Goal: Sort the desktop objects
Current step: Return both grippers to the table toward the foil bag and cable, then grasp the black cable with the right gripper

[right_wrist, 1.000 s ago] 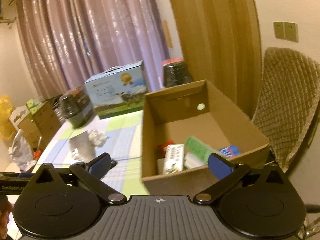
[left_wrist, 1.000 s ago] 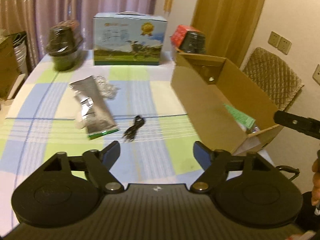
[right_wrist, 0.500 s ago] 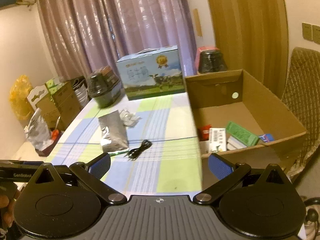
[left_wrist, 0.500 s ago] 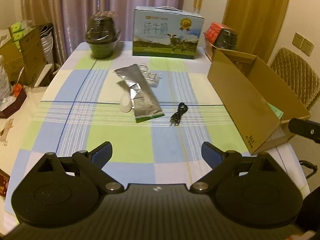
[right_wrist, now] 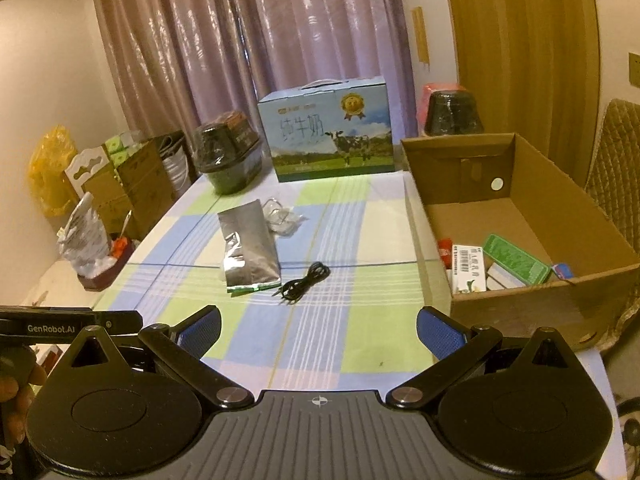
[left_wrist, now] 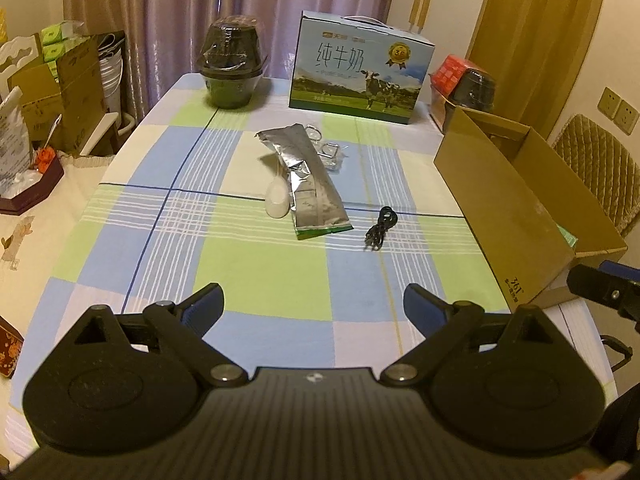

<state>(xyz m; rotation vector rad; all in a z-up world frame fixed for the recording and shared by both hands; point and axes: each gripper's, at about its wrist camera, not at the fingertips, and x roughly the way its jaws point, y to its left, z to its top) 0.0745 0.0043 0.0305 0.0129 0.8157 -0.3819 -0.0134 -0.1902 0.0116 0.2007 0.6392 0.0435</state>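
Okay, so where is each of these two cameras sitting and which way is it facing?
Left wrist: on the open left gripper, looking down the table toward the curtain; its own fingers show, plus the right gripper's tip.
Right wrist: on the open right gripper, facing the same way, further right, into the cardboard box; a hand shows at left.
Both share the foil pouch, black cable and milk carton.

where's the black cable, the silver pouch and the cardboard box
black cable (left_wrist: 379,227), left wrist view, middle of the coil
silver pouch (left_wrist: 310,182), left wrist view, centre of the foil
cardboard box (right_wrist: 532,308), right wrist view, near wall
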